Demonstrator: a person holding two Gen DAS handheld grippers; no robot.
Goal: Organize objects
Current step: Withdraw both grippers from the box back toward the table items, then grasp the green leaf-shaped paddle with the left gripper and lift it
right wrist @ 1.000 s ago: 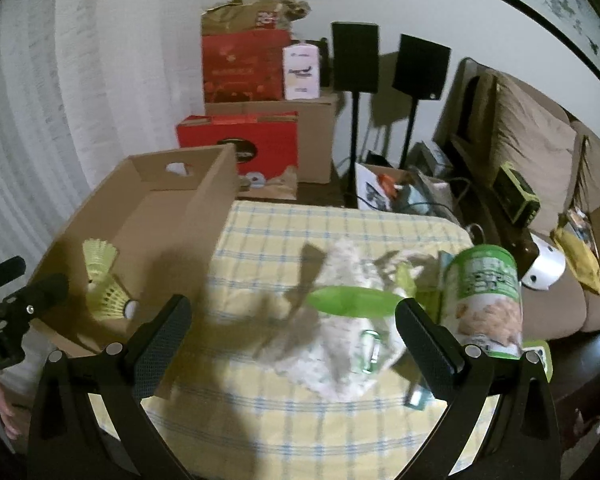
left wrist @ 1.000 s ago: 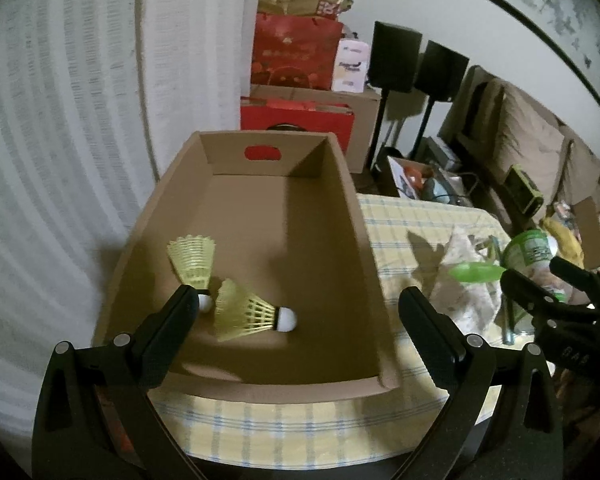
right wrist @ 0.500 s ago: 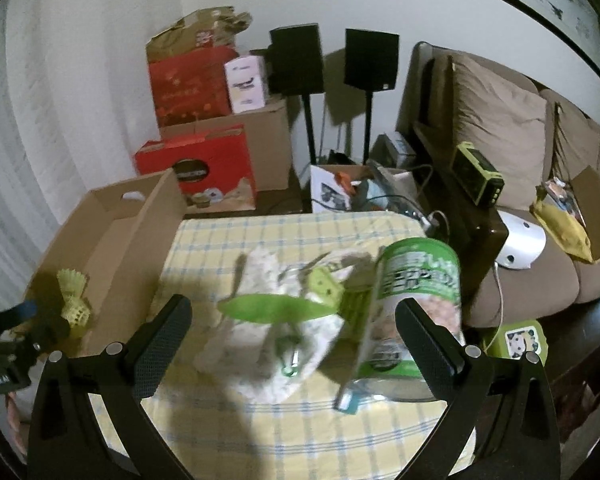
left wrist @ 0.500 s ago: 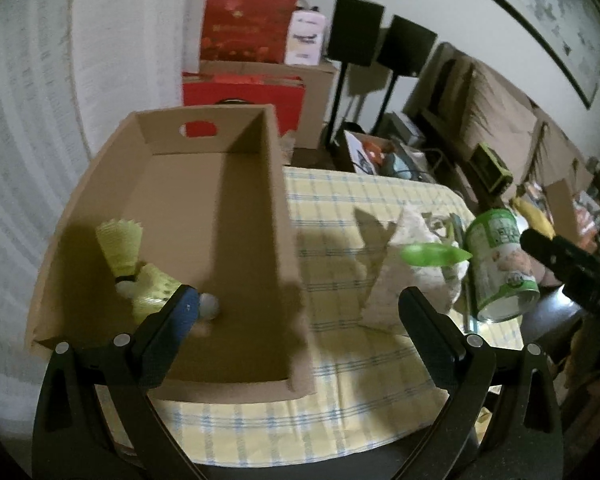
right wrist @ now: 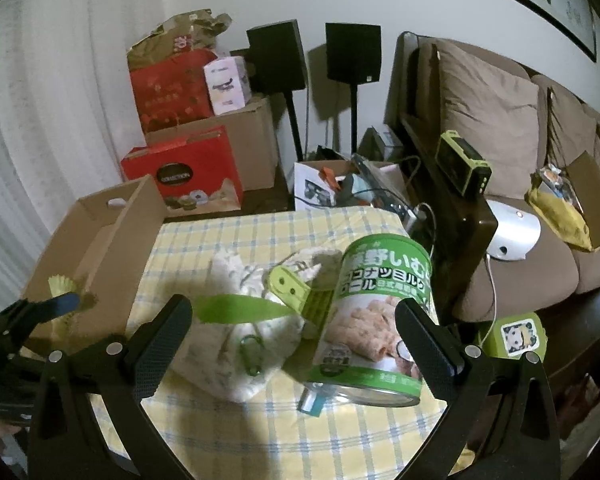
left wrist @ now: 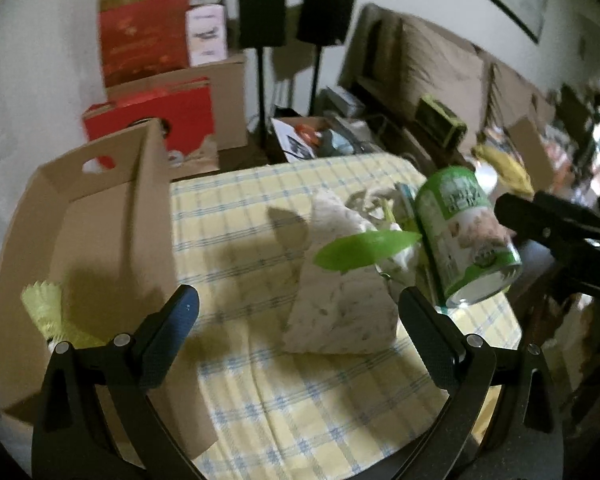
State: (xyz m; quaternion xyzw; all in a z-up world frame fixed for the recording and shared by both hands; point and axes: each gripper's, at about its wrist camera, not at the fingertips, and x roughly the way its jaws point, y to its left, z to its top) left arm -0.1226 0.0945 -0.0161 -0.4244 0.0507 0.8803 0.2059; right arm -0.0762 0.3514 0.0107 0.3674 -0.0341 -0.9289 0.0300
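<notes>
- A yellow shuttlecock [left wrist: 46, 312] lies in the cardboard box [left wrist: 100, 208], partly hidden behind the left gripper [left wrist: 296, 312].
- Both grippers gape wide and hold nothing.
- The green can [right wrist: 376, 320] sits between the right gripper [right wrist: 294, 320] fingers, untouched, beside the white cloth bag [right wrist: 236, 360].

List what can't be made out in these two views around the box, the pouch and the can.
- Shuttlecocks in the cardboard box: left wrist view, blurred and partly behind the left tool; count unclear.
- Green can: its base, right wrist view, tilted on a hidden object.
- White pouch: contents not visible.
- Right tool: open, nothing between its fingers.
</notes>
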